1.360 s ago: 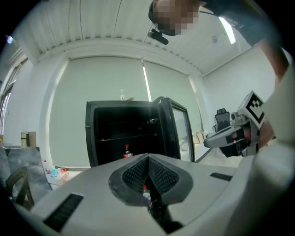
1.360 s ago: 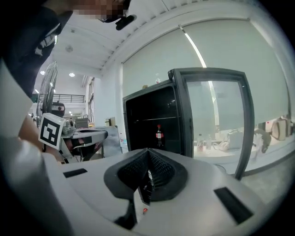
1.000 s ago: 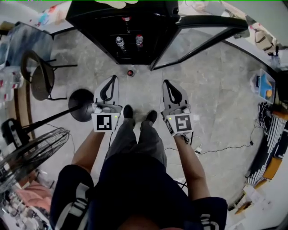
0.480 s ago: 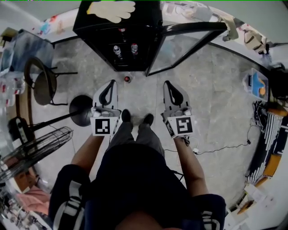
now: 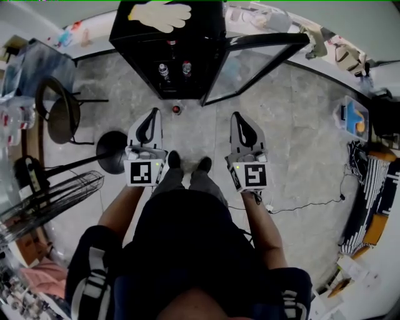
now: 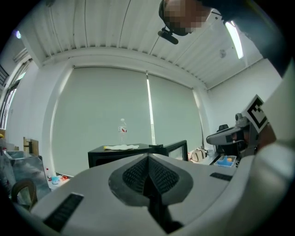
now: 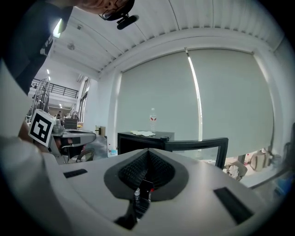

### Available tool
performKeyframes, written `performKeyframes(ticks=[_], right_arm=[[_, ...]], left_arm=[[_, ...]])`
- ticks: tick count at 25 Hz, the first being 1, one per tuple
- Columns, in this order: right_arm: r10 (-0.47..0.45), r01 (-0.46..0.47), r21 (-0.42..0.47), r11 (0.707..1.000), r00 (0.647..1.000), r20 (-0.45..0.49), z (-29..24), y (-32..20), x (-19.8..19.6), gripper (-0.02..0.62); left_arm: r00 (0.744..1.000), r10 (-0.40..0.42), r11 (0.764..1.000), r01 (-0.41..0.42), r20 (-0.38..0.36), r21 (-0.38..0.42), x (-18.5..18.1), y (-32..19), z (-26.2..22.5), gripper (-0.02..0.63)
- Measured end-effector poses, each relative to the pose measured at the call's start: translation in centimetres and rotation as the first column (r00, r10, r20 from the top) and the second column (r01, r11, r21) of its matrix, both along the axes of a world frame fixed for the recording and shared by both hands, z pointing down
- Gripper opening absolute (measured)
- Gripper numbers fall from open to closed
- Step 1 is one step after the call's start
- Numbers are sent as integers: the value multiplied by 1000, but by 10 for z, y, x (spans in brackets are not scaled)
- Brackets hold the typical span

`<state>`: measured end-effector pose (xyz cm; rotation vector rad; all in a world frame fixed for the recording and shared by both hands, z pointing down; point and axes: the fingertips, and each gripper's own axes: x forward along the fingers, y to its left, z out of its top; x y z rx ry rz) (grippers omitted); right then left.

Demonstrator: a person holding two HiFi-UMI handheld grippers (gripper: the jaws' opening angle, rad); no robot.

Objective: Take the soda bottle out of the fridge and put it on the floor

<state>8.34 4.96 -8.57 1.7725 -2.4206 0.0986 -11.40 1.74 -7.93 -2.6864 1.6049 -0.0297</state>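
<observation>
A small dark soda bottle (image 5: 177,110) with a red cap stands on the floor in front of the open black fridge (image 5: 167,32). Two more bottles (image 5: 164,70) stand inside on a shelf. My left gripper (image 5: 152,112) is shut and empty, held level just left of the floor bottle and nearer to me. Across my feet, my right gripper (image 5: 239,116) is shut and empty as well. In the left gripper view the pads (image 6: 148,156) meet with nothing between them. In the right gripper view the tips (image 7: 147,151) also meet, with a bottle glimpsed through the slit below.
The fridge's glass door (image 5: 256,59) swings open to the right. A cloth (image 5: 159,14) lies on the fridge top and a clear bottle (image 6: 122,127) stands behind it. A chair (image 5: 57,112), a lamp base (image 5: 112,152) and a fan (image 5: 50,200) crowd the left; a cable (image 5: 306,203) trails right.
Both grippers have come up with the person, still shut and side by side. The soda bottle on the floor and the fridge door have not moved.
</observation>
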Motion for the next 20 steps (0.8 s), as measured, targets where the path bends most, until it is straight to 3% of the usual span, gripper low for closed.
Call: performKeyframes(ticks=[20], right_arm=[[59,-61,-80,995,998,-26,1,8,2,18]], left_arm=[[1000,14,1000,-14,-4,2,-4,-2,-12,25]])
